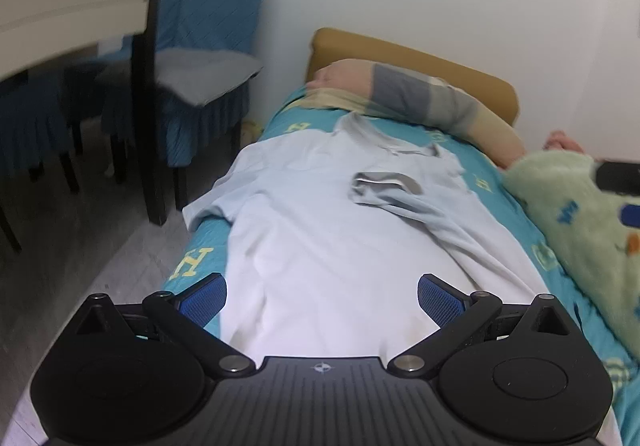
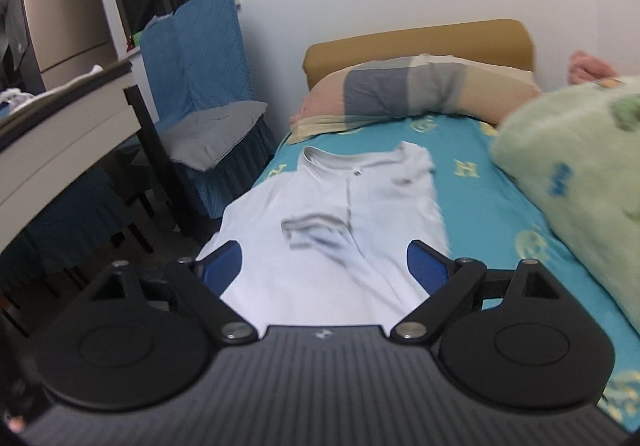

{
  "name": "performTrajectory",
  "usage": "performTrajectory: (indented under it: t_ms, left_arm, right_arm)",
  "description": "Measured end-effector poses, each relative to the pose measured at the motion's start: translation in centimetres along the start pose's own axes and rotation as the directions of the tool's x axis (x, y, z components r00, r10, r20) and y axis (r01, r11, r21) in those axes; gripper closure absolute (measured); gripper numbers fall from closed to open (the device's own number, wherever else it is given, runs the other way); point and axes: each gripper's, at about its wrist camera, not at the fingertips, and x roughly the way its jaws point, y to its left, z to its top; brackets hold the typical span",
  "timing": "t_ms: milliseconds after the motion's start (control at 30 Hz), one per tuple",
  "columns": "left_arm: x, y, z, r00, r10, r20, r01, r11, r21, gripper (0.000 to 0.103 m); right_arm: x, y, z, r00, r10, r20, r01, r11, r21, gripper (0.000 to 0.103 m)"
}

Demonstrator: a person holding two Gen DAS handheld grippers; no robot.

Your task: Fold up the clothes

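Observation:
A pale blue short-sleeved shirt (image 1: 320,230) lies flat on the teal bed sheet (image 1: 192,258), collar toward the pillow. Its right sleeve (image 1: 384,185) is folded in over the chest. Its left sleeve hangs over the bed's left edge. My left gripper (image 1: 322,296) is open above the shirt's lower part, holding nothing. In the right wrist view the shirt (image 2: 340,238) shows with its collar (image 2: 320,159) and folded sleeve (image 2: 312,232). My right gripper (image 2: 324,266) is open above the shirt's middle, empty.
A beige and grey pillow (image 1: 424,97) lies at the head of the bed against a brown headboard (image 2: 416,41). A green fleece blanket (image 2: 572,173) is heaped on the right. Blue-covered chairs (image 1: 208,45) and a table (image 1: 68,5) stand on the left.

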Motion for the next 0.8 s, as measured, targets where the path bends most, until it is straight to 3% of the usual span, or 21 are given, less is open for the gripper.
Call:
performTrajectory:
  t_ms: [133, 300, 467, 600, 800]
  left_arm:
    - [-2.1, -3.3, -1.3, 0.999, -0.037, -0.013, 0.038, 0.997, 0.071, 0.0]
    - [-2.1, -7.6, -3.1, 0.991, -0.061, -0.122, 0.071, 0.994, 0.08, 0.003]
    - [-2.1, -13.0, -4.6, 0.98, -0.068, -0.187, 0.098, 0.982, 0.159, 0.008]
    - [-2.1, -18.3, -6.5, 0.959, -0.121, -0.258, 0.174, 0.966, 0.191, 0.014]
    - [-1.4, -25.3, -10.1, 0.906, -0.201, -0.372, 0.31, 0.914, 0.261, 0.029]
  right_arm:
    - [-5.3, -2.7, -2.1, 1.0, -0.005, 0.014, 0.004, 0.999, 0.054, 0.012]
    - [-10.3, -7.6, -2.8, 0.995, -0.043, 0.085, 0.03, 0.989, 0.147, 0.012]
    - [-13.3, -13.1, -3.3, 0.976, -0.138, 0.167, 0.096, 0.967, 0.237, 0.012]
    - [-13.6, -17.7, -4.0, 0.964, -0.207, 0.167, 0.134, 0.92, 0.368, 0.012]
    - [-14.2, -21.1, -4.9, 0.959, -0.218, 0.182, 0.106, 0.87, 0.482, 0.012]
